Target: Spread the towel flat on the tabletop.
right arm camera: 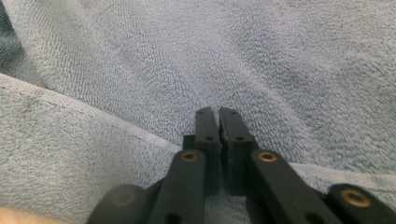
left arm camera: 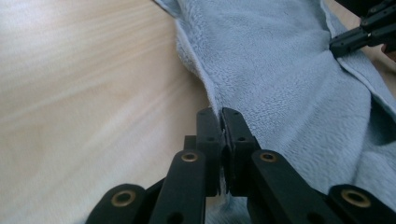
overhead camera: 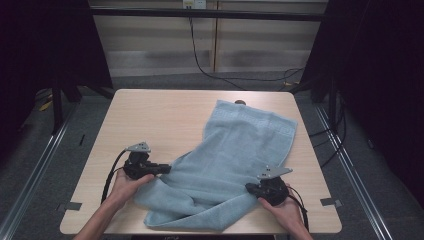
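Towel (overhead camera: 240, 150) (light blue, rumpled) pinched by 2 grippers' fingers on table (overhead camera: 150, 115).

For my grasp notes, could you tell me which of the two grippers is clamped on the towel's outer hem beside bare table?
The left gripper: it pinches the towel at its hem beside bare table. The right gripper bites into cloth with towel all around.
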Tool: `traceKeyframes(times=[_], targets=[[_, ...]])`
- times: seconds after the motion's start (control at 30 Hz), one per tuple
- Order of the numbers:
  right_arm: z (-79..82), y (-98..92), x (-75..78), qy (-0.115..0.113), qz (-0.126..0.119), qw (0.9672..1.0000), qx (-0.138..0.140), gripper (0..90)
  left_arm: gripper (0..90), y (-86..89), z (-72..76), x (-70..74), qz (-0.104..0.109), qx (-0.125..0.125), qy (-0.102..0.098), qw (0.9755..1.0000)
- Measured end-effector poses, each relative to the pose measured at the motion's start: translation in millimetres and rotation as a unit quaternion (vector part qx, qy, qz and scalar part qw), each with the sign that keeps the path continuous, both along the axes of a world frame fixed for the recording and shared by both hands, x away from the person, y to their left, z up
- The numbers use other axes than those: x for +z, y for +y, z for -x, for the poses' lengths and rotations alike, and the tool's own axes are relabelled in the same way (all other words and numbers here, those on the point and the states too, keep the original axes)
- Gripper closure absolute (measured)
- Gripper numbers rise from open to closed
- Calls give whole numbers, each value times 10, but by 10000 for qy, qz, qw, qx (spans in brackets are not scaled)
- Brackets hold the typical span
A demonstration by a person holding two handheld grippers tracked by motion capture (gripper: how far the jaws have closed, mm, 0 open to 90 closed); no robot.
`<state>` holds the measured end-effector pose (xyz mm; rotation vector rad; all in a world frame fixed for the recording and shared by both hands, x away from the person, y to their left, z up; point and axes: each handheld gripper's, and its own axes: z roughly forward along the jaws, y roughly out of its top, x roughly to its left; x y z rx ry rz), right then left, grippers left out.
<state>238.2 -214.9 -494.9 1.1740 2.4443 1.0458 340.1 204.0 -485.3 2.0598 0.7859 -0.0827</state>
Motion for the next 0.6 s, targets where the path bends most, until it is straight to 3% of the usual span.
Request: traceKeyframes(times=[0.1,0.17,0.27,0.43,0.5,0.6], targets=[[39,-8,23,3,-16,10000,-26,897,870,65,159,19,81,-134,58,9999],[95,-40,43,-44,-194,9998,51,897,869,127,337,48,244,-227,114,9994],[157,-46,68,-54,-272,9995,119,900,868,154,458,48,209,-313,150,9992],[304,-166,98,-129,-254,9996,-52,890,855,243,761,7,299,-473,347,9978],[356,-275,107,-116,-290,9992,-236,768,777,274,766,-9,284,-389,301,9984],[376,-314,120,-132,-355,9988,-325,689,711,250,679,1,182,-238,251,9992]])
